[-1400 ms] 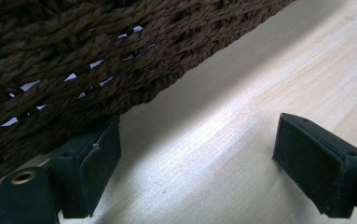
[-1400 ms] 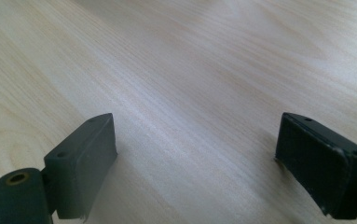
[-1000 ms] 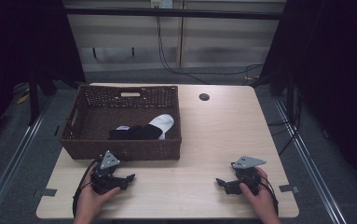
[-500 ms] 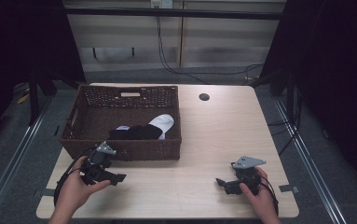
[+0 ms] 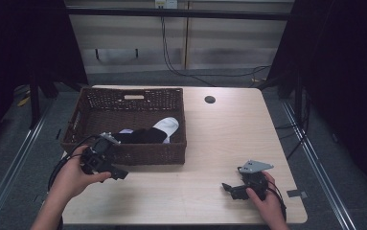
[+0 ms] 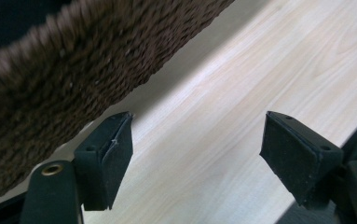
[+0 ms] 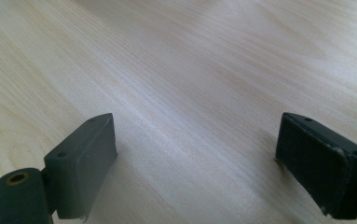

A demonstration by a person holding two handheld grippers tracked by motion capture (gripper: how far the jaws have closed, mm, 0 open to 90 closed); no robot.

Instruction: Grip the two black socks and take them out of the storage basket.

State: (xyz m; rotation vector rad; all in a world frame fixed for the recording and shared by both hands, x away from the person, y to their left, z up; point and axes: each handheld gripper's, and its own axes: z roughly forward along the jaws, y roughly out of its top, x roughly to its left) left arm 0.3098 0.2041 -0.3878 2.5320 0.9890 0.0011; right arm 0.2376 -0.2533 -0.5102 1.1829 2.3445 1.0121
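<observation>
high view showed the left gripper (image 5: 119,173) held in the person's left hand (image 5: 73,175) against the near wall of the brown wicker basket (image 5: 87,103), near its left corner. its jaws had just closed a little but stood wide apart with nothing between them; left gripper view showed bare wooden table (image 6: 241,116) between the pads and the woven basket wall (image 6: 69,70) just beside one jaw. inside the basket lay a black sock (image 5: 140,136) touching a white sock (image 5: 169,127). well apart, at the table's near right, the right gripper (image 5: 228,187) rested on the table, jaws spread, empty.
</observation>
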